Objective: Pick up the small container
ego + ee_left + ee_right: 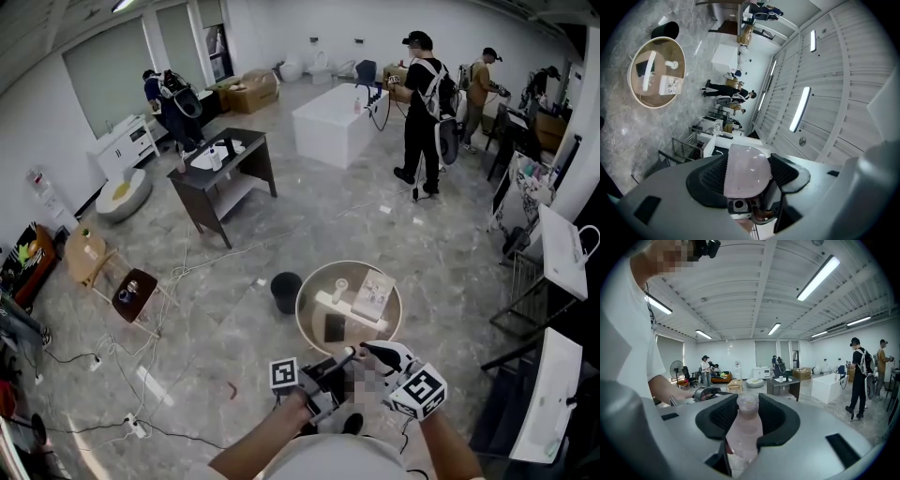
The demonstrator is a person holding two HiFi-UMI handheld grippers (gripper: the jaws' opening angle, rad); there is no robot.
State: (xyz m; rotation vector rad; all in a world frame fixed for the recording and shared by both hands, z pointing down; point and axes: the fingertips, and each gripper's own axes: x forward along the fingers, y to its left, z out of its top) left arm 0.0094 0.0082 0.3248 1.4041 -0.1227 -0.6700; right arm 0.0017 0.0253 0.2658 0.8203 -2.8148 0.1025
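As far as I can judge, the pick-up itself is done. My right claw [746,402] is clamped on the small container [743,434], which hangs in the air close to my body, at the bottom centre of the head view. It is below and clear of the round tabletop [309,291], where a few other items lie. Little seems left apart from holding it steady.

The container is a small bottle of pale, pinkish, see-through plastic. It has a rounded body and a short narrow neck, and the neck points away from me along the jaws. It sits low in the middle of the right gripper view, and the dark ribbed pads press its sides. Its mouth looks open, though I can't be sure.

My left claw [749,164] is also closed on something: a pale translucent domed piece [745,178], low in the centre of the left gripper view. I can't tell whether it is a cap or the far end of the same bottle.
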